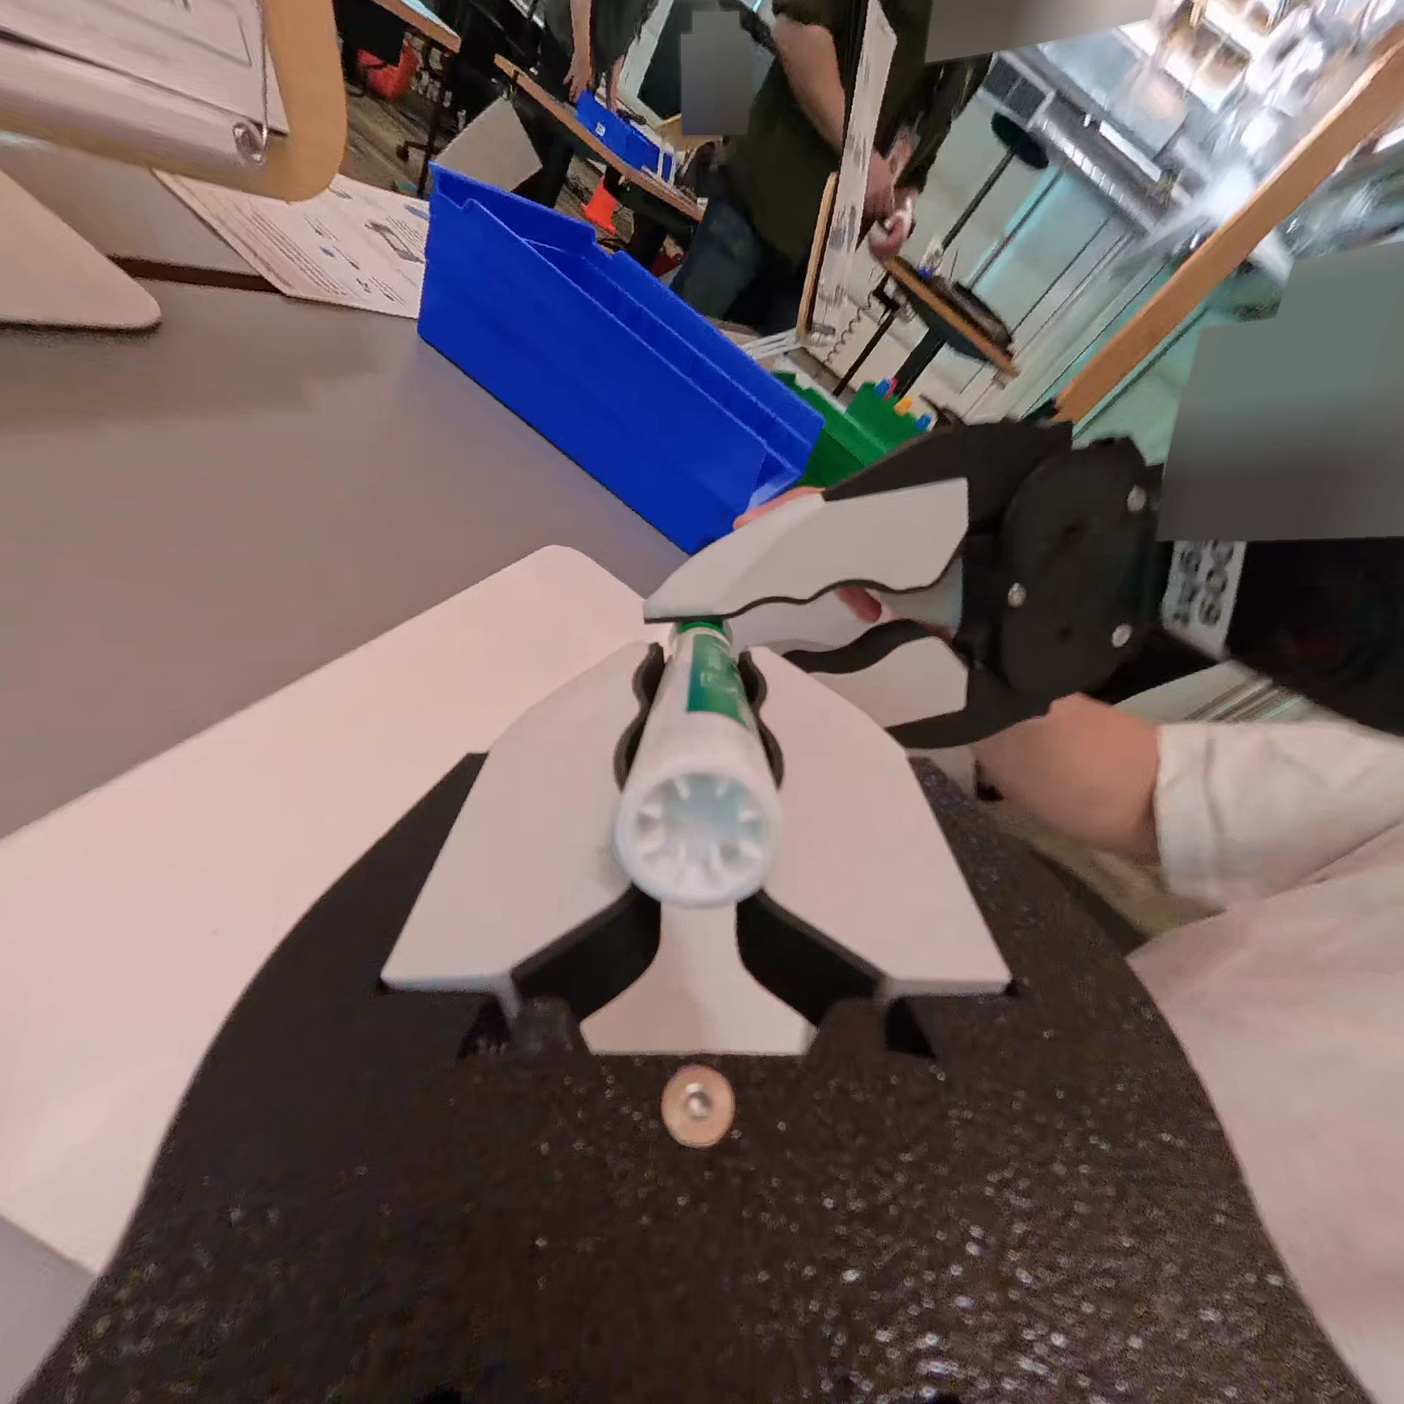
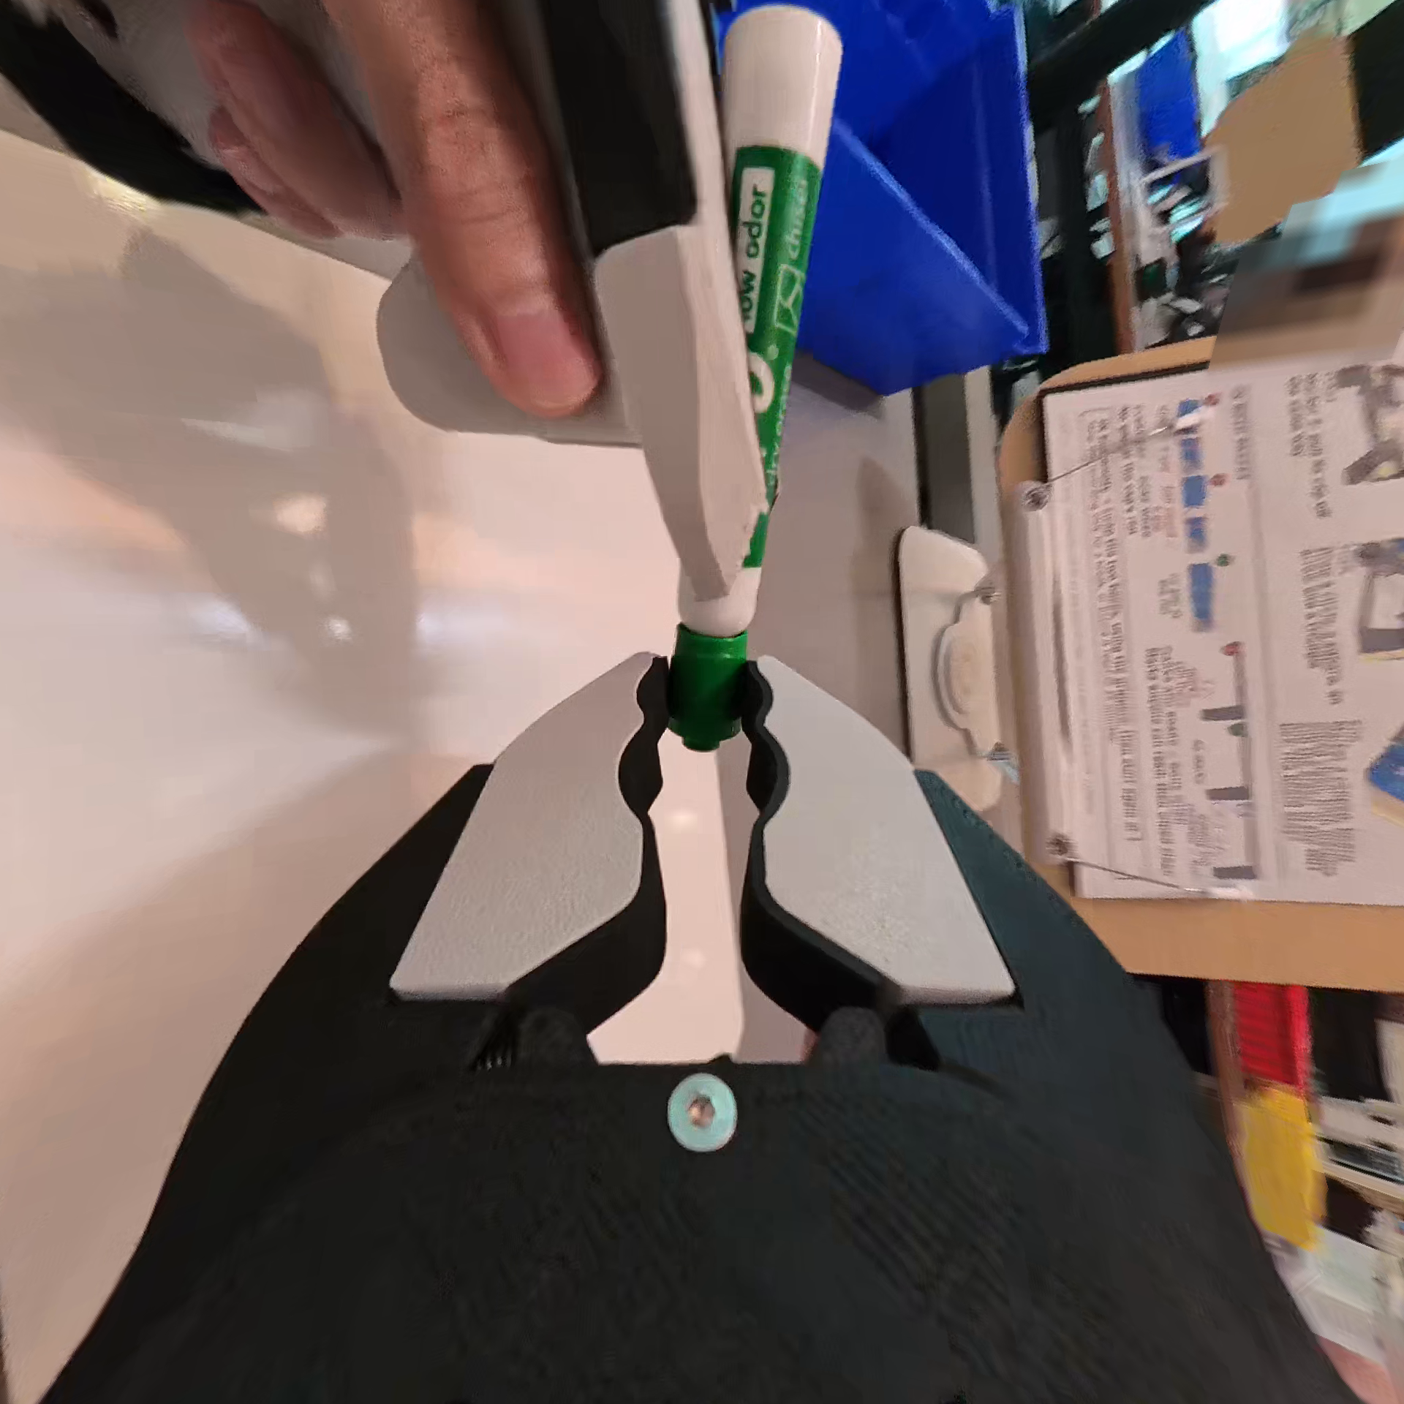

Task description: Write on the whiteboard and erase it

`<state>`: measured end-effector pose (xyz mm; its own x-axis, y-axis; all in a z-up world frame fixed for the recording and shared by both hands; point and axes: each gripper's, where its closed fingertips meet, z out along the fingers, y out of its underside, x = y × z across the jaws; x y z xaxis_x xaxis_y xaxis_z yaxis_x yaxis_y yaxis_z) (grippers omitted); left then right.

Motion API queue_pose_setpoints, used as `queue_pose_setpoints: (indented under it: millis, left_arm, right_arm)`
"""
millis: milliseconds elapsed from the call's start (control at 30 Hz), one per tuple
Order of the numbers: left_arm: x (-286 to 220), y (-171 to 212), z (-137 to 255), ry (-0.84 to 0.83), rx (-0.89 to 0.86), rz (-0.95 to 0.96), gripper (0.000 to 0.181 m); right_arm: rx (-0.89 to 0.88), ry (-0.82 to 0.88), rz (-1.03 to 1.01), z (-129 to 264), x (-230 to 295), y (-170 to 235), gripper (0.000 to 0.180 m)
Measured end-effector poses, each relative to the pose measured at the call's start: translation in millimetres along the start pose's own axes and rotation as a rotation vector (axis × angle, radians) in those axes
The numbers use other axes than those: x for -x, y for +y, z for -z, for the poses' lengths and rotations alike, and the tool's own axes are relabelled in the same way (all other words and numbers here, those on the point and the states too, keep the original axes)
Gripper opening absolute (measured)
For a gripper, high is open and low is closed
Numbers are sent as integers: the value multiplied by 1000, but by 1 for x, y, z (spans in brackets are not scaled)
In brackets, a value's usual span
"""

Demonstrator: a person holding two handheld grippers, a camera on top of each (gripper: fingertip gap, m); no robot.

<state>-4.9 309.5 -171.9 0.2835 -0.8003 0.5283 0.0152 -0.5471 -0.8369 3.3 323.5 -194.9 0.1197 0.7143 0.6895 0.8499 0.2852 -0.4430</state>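
Left gripper (image 1: 697, 668) is clamped on the barrel of a white dry-erase marker with a green label band (image 1: 703, 729). Jaws are closed tight on it, nearly touching. The marker's long axis runs along the gripper fingers: its hollow white butt end faces the left wrist camera and its capped end points away toward the right gripper (image 1: 687, 608).

Right gripper (image 2: 703, 695) has its fingertips pinched on the marker's green plastic cap (image 2: 703, 695); jaws are only slightly apart, at cap width. In the right wrist view the marker (image 2: 775, 251) runs straight away from the camera, cap nearest. Whether the cap is fully seated or partly off, can't tell.

The marker is held in the air over the glossy white whiteboard (image 1: 228, 798), which lies flat on the grey bench (image 1: 228, 456). A blue plastic bin (image 1: 608, 365) sits on the bench just beyond the board's far edge.
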Motion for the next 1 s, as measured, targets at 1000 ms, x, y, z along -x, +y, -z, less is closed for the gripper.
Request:
queue_pose_setpoints:
  millis: [1000]
  left_arm:
    - [30, 1, 60, -196, 52, -454, 19]
  right_arm:
    - [-1, -116, -895, 51, 27, 148, 19]
